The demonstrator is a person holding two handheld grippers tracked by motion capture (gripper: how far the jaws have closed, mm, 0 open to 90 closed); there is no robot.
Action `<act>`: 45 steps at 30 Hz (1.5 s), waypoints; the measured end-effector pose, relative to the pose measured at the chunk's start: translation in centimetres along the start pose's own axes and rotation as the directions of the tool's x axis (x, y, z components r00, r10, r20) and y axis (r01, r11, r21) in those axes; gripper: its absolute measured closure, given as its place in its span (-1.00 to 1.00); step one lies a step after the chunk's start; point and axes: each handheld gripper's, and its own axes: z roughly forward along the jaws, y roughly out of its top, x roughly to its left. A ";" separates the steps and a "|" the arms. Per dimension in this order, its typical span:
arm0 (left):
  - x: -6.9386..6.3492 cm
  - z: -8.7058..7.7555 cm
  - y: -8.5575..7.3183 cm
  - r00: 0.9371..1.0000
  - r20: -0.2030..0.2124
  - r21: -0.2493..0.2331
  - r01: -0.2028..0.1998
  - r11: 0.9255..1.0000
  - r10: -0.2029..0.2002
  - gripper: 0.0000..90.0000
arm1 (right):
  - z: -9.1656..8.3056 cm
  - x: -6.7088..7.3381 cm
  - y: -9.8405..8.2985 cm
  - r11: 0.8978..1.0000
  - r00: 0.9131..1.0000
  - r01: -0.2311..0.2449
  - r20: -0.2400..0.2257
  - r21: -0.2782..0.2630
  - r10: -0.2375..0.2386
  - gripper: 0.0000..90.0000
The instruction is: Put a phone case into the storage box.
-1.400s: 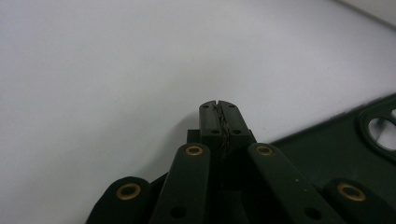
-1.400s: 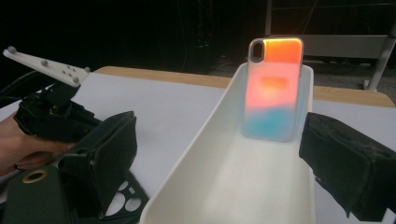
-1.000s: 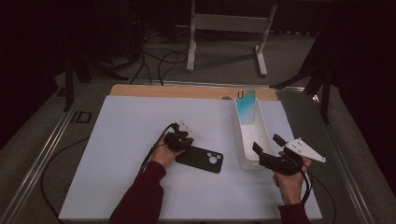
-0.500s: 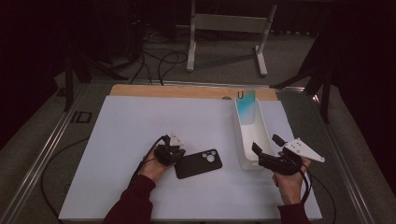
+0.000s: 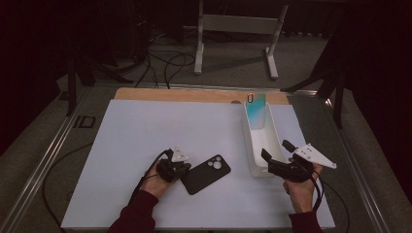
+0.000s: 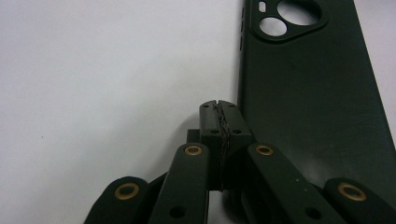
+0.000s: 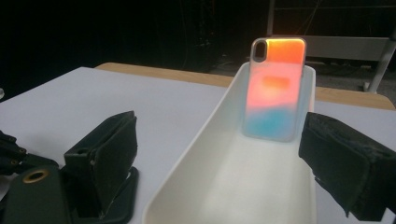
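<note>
Your left hand-held gripper (image 6: 219,108), jaws pressed together on nothing, sits at the black phone case (image 5: 206,174), which lies flat on the bench (image 5: 126,131), long axis slanting toward the white tray (image 5: 256,145). Your right hand-held gripper (image 7: 219,154) is spread, apparently straddling the tray's near end.

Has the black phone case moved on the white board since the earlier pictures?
Yes. The black phone case has turned and slid slightly right, its camera end now nearer the white tray.
</note>
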 end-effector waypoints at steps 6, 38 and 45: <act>0.7 -1.5 0.2 0.998 -0.053 -0.093 0.013 0.996 -0.018 0.78 | 0.0 -0.1 -0.1 1.000 1.000 0.003 -0.005 -0.001 -0.003 -0.75; 4.2 -14.9 -5.4 0.964 -0.196 -0.379 0.095 0.921 -0.180 -1.00 | -1.1 0.4 -0.6 0.997 0.998 0.059 -0.024 -0.039 -0.060 -0.73; 4.0 -14.1 -4.6 0.971 -0.171 -0.319 0.104 0.942 -0.165 -1.00 | -1.0 0.4 -0.7 0.998 0.998 0.050 -0.026 -0.030 -0.051 -0.74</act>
